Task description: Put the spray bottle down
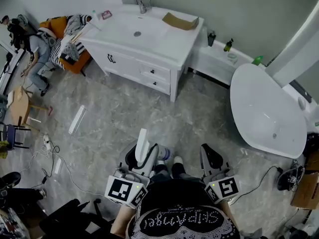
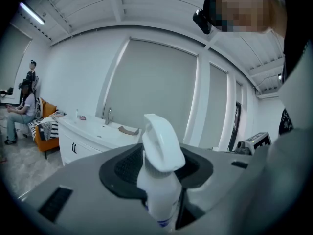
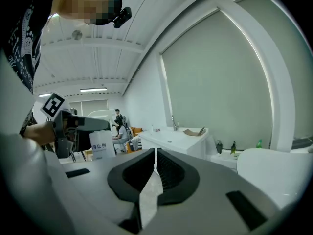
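A white spray bottle [image 1: 142,144] stands upright between the jaws of my left gripper [image 1: 145,157], which is shut on its body. In the left gripper view the spray bottle [image 2: 162,182] rises out of the dark pads, its trigger head above them. My right gripper [image 1: 211,156] is held beside it at the right, its jaws closed together on nothing. In the right gripper view the right gripper [image 3: 155,156] shows only a hairline gap, and the spray bottle [image 3: 102,148] appears at the left. Both grippers are held close in front of the person's body, above the floor.
Ahead stands a white vanity [image 1: 172,46] with a sink and tap, a brown cloth [image 1: 180,21] on its top. A white bathtub [image 1: 266,108] is at the right. A person [image 1: 37,54] sits by an orange seat at the far left. Cables [image 1: 50,153] and a white strip [image 1: 77,119] lie on the grey floor.
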A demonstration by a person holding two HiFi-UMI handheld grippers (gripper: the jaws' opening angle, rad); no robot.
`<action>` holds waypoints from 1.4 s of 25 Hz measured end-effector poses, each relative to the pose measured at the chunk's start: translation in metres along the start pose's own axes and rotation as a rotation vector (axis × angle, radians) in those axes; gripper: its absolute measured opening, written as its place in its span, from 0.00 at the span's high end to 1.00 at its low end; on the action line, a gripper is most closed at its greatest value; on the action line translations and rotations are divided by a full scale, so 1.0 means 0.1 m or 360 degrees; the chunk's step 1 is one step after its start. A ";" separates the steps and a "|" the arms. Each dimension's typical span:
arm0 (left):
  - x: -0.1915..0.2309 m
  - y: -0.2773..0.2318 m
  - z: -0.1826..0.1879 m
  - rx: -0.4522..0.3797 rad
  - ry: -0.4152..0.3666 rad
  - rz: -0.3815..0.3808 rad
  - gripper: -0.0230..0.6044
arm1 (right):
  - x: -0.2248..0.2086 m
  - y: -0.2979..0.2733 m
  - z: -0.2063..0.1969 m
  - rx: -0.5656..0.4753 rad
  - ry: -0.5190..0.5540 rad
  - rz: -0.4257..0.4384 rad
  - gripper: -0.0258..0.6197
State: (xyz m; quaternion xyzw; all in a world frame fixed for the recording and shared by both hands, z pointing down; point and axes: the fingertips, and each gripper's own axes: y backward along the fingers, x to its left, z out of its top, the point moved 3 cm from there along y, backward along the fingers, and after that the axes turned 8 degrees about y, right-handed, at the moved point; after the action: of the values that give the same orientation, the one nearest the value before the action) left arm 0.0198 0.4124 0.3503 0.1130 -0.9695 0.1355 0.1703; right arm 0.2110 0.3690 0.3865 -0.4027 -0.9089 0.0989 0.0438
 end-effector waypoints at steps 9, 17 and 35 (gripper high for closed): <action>-0.14 -0.20 0.05 -0.0098 0.0007 -0.0011 0.69 | -0.43 0.20 -0.09 -0.0025 0.0019 -0.0095 0.92; -0.13 -0.39 0.08 -0.0089 0.0030 -0.0008 0.69 | -0.50 0.01 -0.12 0.0020 -0.0015 -0.0027 0.92; 0.86 -0.93 0.70 -0.0052 -0.0060 -0.0105 0.69 | -0.41 -1.13 0.36 -0.0081 -0.0061 -0.0139 0.92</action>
State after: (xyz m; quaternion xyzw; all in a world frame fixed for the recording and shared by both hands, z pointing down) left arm -0.0556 0.2893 0.3388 0.1444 -0.9704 0.1118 0.1583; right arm 0.1513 0.2592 0.3759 -0.3616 -0.9285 0.0815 0.0205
